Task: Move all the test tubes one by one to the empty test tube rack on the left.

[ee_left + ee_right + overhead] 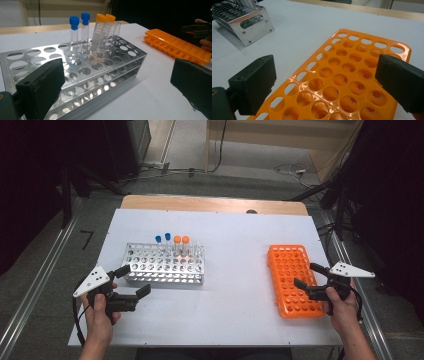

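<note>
From the high view I see the white tabletop (230, 245) with a metal rack (165, 265) on its left half and an orange rack (292, 280) on its right. Two blue-capped tubes (163, 239) and two orange-capped tubes (181, 240) stand upright in the metal rack's far rows. My left claw (132, 281) hovers just beside that rack's near left corner, jaws wide and empty. My right claw (307, 276) sits over the orange rack's right edge, jaws spread, holding nothing.

In the left gripper view, my left claw (117, 82) frames the metal rack (105, 67) between wide jaws; the blue-capped tubes (80, 27) and orange-capped tubes (102, 30) rise behind.

In the right gripper view, my right claw (327, 80) gapes above the orange rack (342, 82), whose holes are all vacant.
</note>
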A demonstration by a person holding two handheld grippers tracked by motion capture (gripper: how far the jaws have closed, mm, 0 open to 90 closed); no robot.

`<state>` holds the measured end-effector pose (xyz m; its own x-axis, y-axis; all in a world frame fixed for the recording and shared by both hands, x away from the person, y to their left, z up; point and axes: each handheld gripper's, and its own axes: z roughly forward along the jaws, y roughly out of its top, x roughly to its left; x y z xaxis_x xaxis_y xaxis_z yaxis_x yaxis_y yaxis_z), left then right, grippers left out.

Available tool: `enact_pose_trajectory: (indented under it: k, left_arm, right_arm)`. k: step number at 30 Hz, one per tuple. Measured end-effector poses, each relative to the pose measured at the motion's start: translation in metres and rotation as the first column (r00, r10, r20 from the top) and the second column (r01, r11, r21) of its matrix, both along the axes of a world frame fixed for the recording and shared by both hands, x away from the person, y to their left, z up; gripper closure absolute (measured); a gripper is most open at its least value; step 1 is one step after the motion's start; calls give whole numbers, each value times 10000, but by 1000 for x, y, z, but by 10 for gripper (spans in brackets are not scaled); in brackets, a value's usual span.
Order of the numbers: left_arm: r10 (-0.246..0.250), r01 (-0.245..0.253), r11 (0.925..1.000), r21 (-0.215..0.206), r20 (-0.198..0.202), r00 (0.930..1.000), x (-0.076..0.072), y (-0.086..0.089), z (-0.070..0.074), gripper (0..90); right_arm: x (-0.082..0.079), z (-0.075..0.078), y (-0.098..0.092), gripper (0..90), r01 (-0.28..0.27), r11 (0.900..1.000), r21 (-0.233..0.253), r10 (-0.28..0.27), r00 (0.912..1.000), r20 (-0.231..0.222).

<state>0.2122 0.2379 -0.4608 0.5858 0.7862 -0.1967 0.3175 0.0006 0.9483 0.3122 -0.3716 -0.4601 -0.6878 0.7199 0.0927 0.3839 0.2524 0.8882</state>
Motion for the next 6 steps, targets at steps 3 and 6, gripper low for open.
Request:
enact_pose_trajectory:
  k: [3, 6]
  left_arm:
    - [-31, 31, 10000, 74, -21, 10000, 0, -1, 0, 0]
    - [-19, 19, 10000, 58, -19, 10000, 1, -2, 0, 0]
  right_arm:
    - [0, 0, 0, 22, 8, 10000, 8, -8, 10000, -12]
    - [0, 0, 0, 21, -14, 10000, 1, 14, 10000, -7]
